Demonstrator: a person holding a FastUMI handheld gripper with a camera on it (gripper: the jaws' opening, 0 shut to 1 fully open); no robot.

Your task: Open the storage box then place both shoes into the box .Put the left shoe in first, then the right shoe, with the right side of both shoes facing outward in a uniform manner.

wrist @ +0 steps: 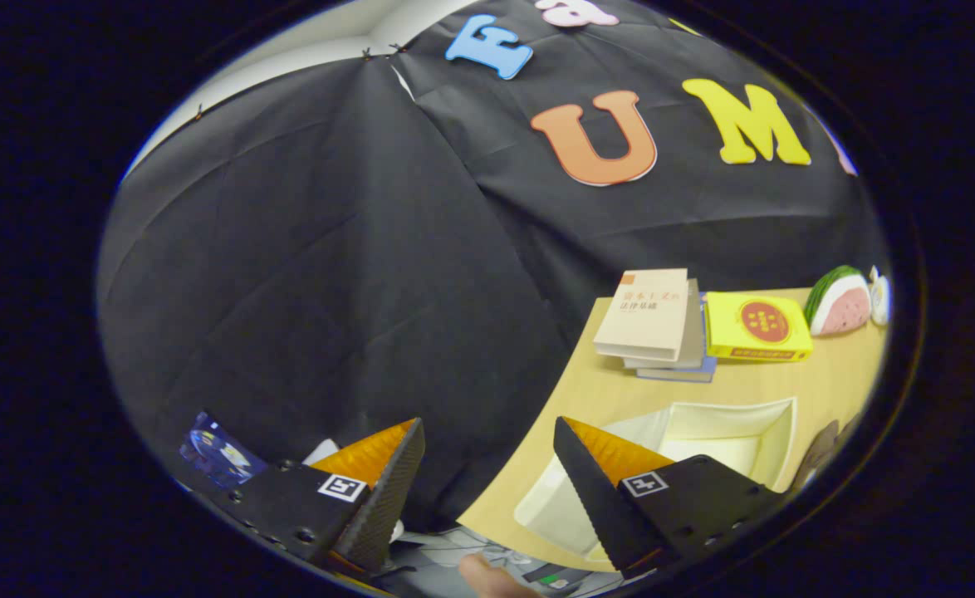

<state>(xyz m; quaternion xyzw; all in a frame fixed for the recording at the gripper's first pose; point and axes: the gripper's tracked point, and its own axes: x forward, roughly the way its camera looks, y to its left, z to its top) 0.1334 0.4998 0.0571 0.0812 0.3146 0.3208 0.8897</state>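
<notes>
My gripper [487,436] is open, its two fingers wide apart with nothing between them. It hangs off the table's left edge, tilted, facing the booth wall. A white open storage box [703,432] rests on the wooden table [612,390], partly behind my right finger [595,482]; what I can see of its inside is empty. A dark brownish shape [824,453] pokes out just right of the box; I cannot tell what it is.
Beyond the box lie a stack of books [654,324], a yellow box [755,328] and a watermelon-slice toy [840,301]. Below my fingers, off the table, are a fingertip [483,573], papers and a shiny blue item [218,453].
</notes>
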